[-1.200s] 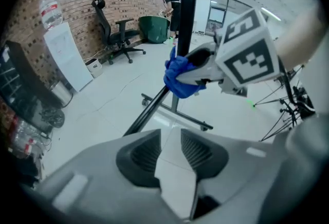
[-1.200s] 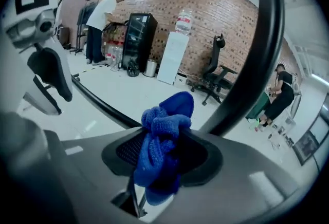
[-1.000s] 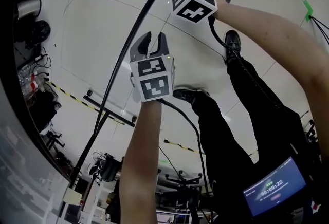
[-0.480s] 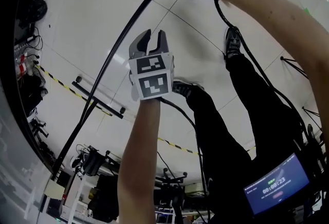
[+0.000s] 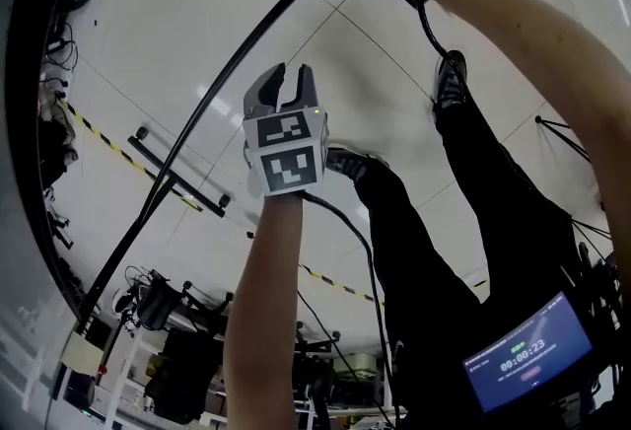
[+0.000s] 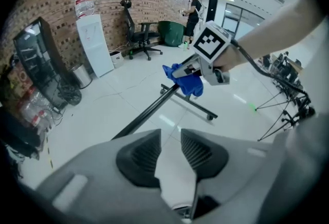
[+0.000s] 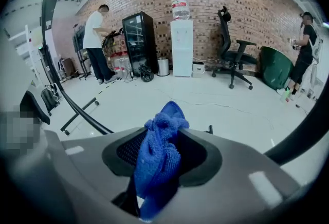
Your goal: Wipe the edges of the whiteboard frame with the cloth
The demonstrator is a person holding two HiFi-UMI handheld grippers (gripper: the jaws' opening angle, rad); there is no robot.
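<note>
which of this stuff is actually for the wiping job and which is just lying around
For the job: blue cloth, clamped in the right gripper; black whiteboard frame; left gripper, empty.
Just lying about: water dispenser, office chair, drinks fridge, small bin.

A roomy lab or workshop hall: glossy white floor (image 7: 216, 110) marked with yellow-black hazard tape (image 5: 99, 132). In the right gripper view a brick wall (image 7: 231, 2) at twelve o'clock backs a water dispenser (image 7: 182, 45), a glass-door fridge (image 7: 138, 43) at eleven and an office chair (image 7: 234, 58) at one. Tripods (image 6: 293, 110) stand at three o'clock in the left gripper view.
</note>
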